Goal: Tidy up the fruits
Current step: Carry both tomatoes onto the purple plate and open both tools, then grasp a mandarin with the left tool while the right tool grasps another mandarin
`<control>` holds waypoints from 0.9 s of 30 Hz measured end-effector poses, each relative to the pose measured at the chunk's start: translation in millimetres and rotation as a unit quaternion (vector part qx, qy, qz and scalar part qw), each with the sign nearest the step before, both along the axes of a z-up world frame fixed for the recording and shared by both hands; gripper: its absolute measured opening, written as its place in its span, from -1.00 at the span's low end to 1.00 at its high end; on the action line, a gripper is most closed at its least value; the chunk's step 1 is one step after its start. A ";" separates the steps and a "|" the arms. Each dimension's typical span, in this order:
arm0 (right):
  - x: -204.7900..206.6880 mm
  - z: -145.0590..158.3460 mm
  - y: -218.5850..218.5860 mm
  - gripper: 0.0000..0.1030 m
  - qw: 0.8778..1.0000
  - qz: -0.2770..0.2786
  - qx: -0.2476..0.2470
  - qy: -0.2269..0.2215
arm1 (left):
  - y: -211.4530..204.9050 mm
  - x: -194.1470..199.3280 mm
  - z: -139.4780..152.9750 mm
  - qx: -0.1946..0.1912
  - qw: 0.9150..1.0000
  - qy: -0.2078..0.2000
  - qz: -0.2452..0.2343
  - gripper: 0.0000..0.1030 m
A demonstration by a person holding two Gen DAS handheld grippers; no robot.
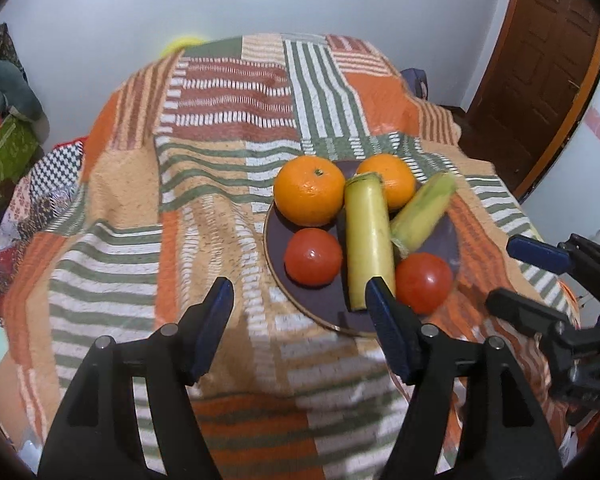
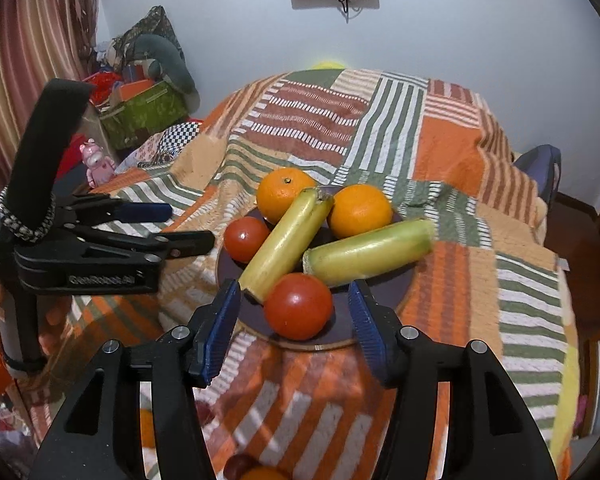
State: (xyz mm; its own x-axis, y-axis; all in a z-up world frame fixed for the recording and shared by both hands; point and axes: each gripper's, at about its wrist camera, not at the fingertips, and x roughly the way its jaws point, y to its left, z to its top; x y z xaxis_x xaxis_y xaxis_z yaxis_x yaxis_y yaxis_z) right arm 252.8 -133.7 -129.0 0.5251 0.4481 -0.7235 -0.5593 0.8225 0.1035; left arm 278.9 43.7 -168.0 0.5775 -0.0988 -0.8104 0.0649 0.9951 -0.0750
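A dark round plate [image 1: 332,312] [image 2: 384,288] sits on a patchwork blanket. On it lie two oranges [image 1: 309,191] [image 1: 390,178] [image 2: 282,192] [image 2: 360,210], two tomatoes [image 1: 313,256] [image 1: 423,282] [image 2: 246,239] [image 2: 299,306] and two yellow-green corn cobs [image 1: 370,240] [image 1: 424,210] [image 2: 284,242] [image 2: 368,251]. My left gripper [image 1: 300,308] is open and empty, just before the plate's near-left rim. My right gripper [image 2: 294,308] is open, its jaws either side of the near tomato, apart from it. Each gripper shows in the other view [image 1: 528,280] [image 2: 176,226].
The patchwork blanket [image 1: 220,160] [image 2: 460,160] covers a rounded table. A green box [image 2: 144,112] and clutter stand at the left. A wooden door [image 1: 540,60] is at the right. More fruit [image 2: 256,470] lies low, at the right wrist view's bottom edge.
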 end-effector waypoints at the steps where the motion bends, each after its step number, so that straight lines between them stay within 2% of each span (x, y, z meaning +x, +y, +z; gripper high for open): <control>1: -4.4 3.0 -3.3 0.02 1.000 -0.002 -0.002 -0.002 | -0.9 -5.2 3.8 0.002 1.000 -0.003 -0.001 0.32; 7: -30.5 16.5 -24.4 0.03 1.000 -0.018 -0.004 -0.009 | -6.4 -50.5 26.7 0.008 1.000 -0.018 -0.011 0.39; 12: -53.5 17.4 -38.1 0.08 1.000 -0.025 -0.006 -0.007 | -14.2 -80.3 29.0 0.012 1.000 -0.015 -0.022 0.40; 16: -63.9 9.2 -41.3 0.08 1.000 -0.026 -0.010 0.000 | -21.3 -98.5 18.8 0.006 1.000 0.001 -0.029 0.40; 23: -75.8 -18.6 -41.6 0.07 0.999 -0.013 -0.015 0.038 | -35.8 -118.6 -8.1 -0.005 0.998 0.035 -0.044 0.40; 27: -82.7 -30.8 -40.8 -0.15 0.998 -0.009 -0.018 0.056 | -41.8 -125.9 -20.6 -0.012 0.998 0.046 -0.049 0.40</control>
